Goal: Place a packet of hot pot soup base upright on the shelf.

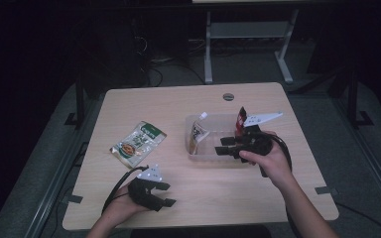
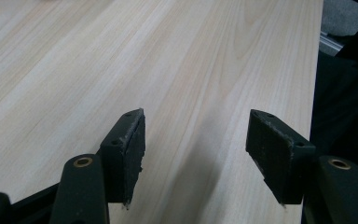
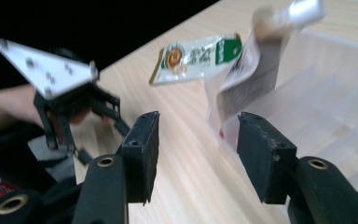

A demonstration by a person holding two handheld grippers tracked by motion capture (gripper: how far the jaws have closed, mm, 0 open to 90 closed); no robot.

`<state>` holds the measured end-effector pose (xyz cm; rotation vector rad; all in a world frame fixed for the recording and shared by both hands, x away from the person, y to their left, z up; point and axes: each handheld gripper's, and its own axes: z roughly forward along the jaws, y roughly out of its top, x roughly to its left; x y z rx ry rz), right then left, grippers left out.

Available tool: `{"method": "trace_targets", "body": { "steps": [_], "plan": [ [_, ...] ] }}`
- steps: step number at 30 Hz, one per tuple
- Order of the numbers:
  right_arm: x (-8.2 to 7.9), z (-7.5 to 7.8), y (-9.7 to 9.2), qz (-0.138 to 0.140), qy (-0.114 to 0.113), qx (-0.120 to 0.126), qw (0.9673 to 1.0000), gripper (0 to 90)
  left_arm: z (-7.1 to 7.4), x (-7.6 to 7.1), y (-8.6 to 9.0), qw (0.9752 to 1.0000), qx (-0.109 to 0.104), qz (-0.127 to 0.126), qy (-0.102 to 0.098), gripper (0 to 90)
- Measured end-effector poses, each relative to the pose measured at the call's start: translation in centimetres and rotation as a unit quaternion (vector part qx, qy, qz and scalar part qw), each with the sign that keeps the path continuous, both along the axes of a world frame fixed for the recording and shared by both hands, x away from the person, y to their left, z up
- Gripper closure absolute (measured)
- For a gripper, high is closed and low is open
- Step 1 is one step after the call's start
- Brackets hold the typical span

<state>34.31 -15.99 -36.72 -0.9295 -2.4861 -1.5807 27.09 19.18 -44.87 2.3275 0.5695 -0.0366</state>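
A pale wooden table (image 1: 203,198) carries a green snack packet (image 1: 138,143) and a clear plastic tray (image 1: 198,154).

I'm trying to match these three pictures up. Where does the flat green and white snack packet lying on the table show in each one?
High view: the green and white snack packet lies left of centre on the table, left of the clear plastic bin.
Left gripper view: not in it.
Right gripper view: the packet sits top centre, past the open jaws.
Shared landmark: the light wooden table, in all three.

Matt pale wood table (image 1: 193,198), clear glossy plastic tray (image 1: 213,156), shiny foil pouch (image 1: 138,143).
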Motion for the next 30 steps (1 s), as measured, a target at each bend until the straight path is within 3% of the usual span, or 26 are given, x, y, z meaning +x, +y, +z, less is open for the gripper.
{"method": "trace_targets", "body": {
  "steps": [4,8,11,17,21,30],
  "plan": [
    [-1.4,-1.0,-0.4,0.009,0.002,-0.013,0.9999,50.4,0.2,0.0,0.3,1.0,0.002,0.004,-0.007,37.2],
    [-2.4,-2.1,-1.0,0.02,0.019,-0.028,0.9992,52.4,0.2,-0.1,0.4,0.9999,-0.003,0.012,-0.008,37.1],
    [-3.1,-3.6,-1.7,0.027,0.052,-0.032,0.9977,52.5,0.1,-0.1,0.7,0.9998,-0.001,0.015,-0.012,37.1],
    [-3.6,-4.9,-2.4,0.027,0.073,-0.038,0.9963,52.7,0.1,0.0,1.0,0.9996,0.0,0.025,-0.015,37.1],
    [-4.3,-5.6,-2.5,0.022,0.067,-0.058,0.9958,52.5,0.2,0.1,1.3,0.9993,-0.002,0.033,-0.017,37.1],
    [-5.7,-6.9,-3.7,0.012,0.082,-0.07,0.9941,50.8,0.5,0.4,2.1,0.9986,0.003,0.046,-0.023,38.2]
  ]
}}
